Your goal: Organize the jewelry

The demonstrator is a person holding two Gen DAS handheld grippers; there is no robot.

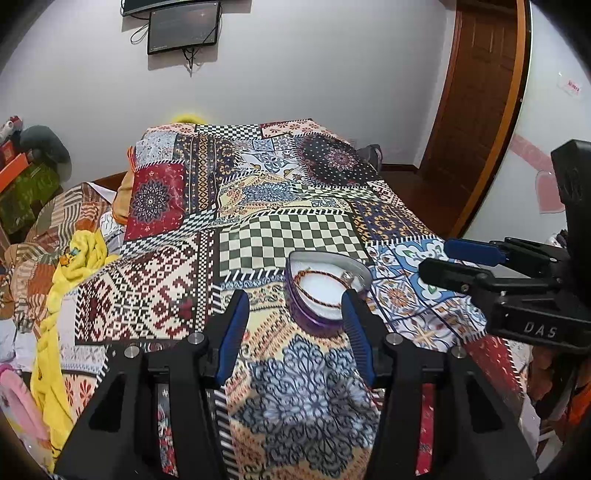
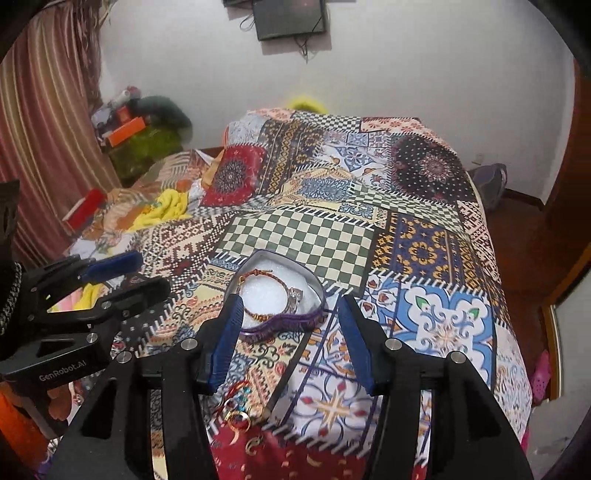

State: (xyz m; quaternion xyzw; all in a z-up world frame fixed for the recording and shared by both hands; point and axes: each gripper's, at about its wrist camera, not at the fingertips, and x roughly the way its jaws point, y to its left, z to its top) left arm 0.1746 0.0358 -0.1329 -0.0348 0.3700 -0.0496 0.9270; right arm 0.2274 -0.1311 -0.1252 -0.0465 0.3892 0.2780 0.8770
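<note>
1. Jewelry sits in two places: a braided red-and-gold bracelet [image 2: 264, 295] and a silver ring [image 2: 295, 295] lie on the white padding inside a heart-shaped tin box with a purple fringed rim [image 2: 284, 321], and a small loose heap of red, gold and turquoise pieces [image 2: 240, 410] lies on the bedspread nearer the right wrist camera.
2. The tin box rests open on the patchwork-patterned bedspread [image 1: 295, 229], just below its green-and-cream checkered patch.
3. The left hand-held gripper [image 1: 293, 314] points forward along the bed, level and low, its blue-padded fingers spread wide with nothing between them; its right fingertip overlaps the near edge of the box in the left wrist view, though contact cannot be told.
4. The right hand-held gripper [image 2: 288, 321] is likewise spread wide and holds nothing; it aims at the box from the near side, the box's near rim lying between its fingertips, and the loose heap lies below its left finger.
5. Each gripper shows in the other's view, side by side and apart.
6. A yellow crumpled cloth [image 1: 74, 258] lies on the bed's left side; a dark wall-mounted screen [image 1: 183, 27] hangs above, and a brown wooden door [image 1: 476, 96] stands to the right.
</note>
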